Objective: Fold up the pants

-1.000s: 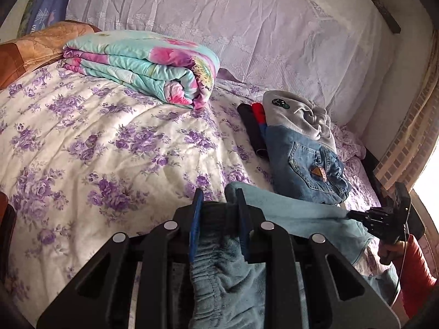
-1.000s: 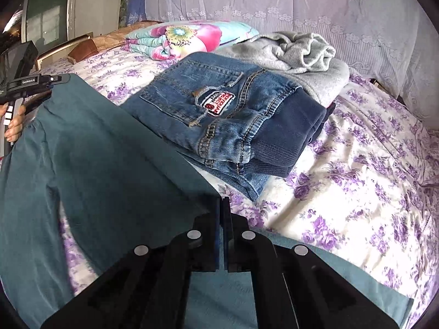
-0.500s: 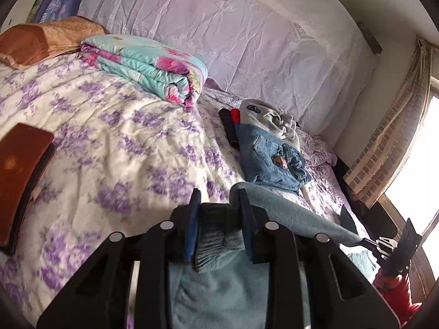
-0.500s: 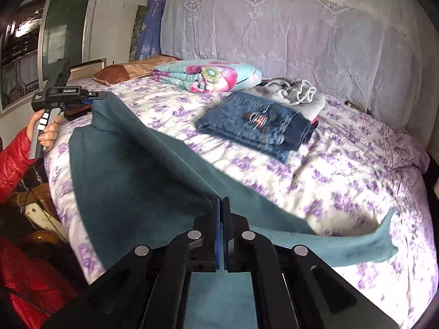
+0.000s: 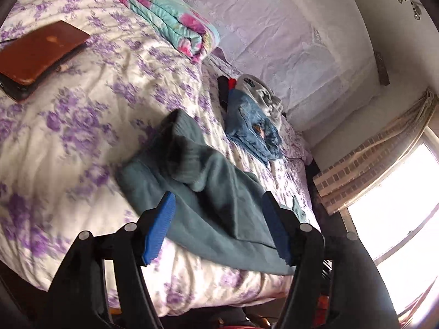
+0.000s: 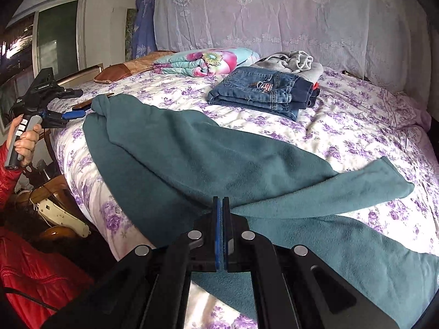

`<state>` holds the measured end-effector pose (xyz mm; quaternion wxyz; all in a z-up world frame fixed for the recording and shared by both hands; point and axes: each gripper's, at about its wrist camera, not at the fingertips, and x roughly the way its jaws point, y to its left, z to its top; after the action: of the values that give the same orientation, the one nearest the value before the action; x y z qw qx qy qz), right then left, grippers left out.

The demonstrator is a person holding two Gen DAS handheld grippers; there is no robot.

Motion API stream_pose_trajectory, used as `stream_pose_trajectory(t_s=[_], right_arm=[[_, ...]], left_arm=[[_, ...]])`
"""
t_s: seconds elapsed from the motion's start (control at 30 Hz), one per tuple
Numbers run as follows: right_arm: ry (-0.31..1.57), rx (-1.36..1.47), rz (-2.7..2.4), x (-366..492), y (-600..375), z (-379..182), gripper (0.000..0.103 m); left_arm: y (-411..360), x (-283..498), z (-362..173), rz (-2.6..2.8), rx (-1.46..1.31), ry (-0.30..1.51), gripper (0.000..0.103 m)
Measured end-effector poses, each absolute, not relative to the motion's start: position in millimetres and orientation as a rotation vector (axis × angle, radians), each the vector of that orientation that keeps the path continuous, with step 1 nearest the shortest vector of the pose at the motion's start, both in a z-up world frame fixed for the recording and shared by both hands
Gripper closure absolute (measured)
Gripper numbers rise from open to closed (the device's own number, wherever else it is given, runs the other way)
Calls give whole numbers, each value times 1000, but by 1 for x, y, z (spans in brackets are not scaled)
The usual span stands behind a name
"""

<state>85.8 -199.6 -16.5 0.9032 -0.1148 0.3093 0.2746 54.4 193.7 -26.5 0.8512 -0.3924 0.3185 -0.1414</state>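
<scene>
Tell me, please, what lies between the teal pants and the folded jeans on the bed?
Only bare floral bedsheet separates the teal pants from the folded jeans; the right wrist view shows it.

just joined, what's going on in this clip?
A person with a handheld gripper in each hand is folding teal pants on a floral-sheeted bed. The right gripper has its jaws shut on the fabric near the bed's edge. The left gripper has its jaws open above the waistband end, holding nothing. The pants lie spread and rumpled, no neat fold yet. Folded jeans sit behind them.
</scene>
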Motion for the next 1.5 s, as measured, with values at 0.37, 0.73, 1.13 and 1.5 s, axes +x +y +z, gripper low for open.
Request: stream_pose_trajectory(t_s=[0.37,0.73,1.13,1.5], right_arm=[[582,-315,570,84,-196,-7,101],[586,-132,763,129,-156,18,96],[777,-171,947,203,51,-23,51],[774,-297,1140,131,54,-30,51]], left_arm=[[184,117,-40,-65,-1083,856,22],[182,112,-31,-35,-1068,872,22],[191,99,-31,0,-1100,860,33],[183,100,-51,-20,-1133,877,44]])
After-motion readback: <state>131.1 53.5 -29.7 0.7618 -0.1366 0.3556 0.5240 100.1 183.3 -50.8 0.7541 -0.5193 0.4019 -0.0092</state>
